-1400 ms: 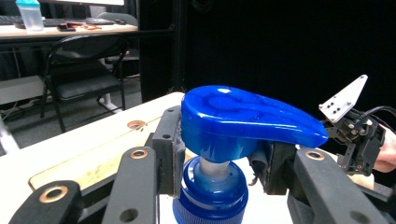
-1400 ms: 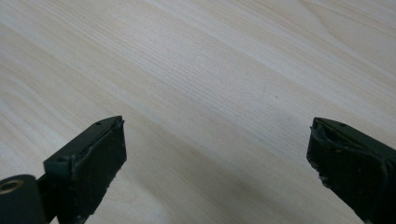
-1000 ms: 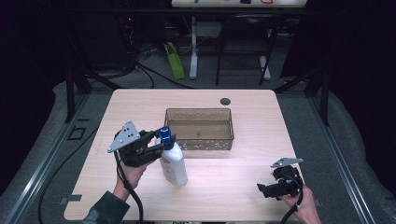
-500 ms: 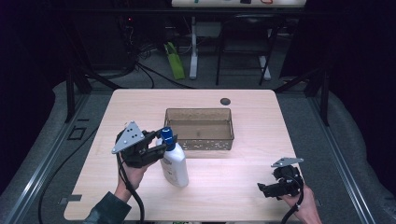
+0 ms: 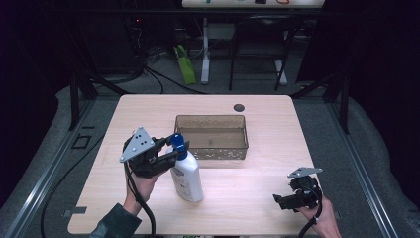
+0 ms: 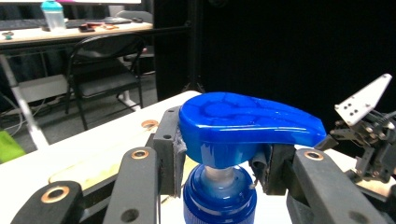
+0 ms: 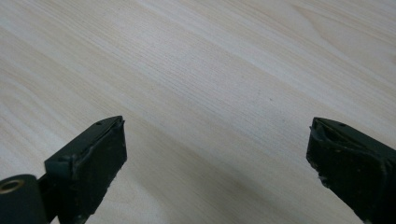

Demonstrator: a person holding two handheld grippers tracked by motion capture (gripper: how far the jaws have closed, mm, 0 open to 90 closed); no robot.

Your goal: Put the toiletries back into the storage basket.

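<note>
On the pale wooden table point(image 5: 257, 198), we see our left gripper point(image 5: 166, 153) has closed in, jaws clamped on the pump bottle point(image 5: 187, 176) neck, likely ready to lift, while our right gripper point(image 5: 297, 196) idles, jaws apart.

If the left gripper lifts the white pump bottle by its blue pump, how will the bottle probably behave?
The pump bottle is tall on a narrow base, so a sideways pull could tip it. The left gripper clamps the thin neck under the blue pump head, so the body may swing. The smooth plastic may slip.
</note>
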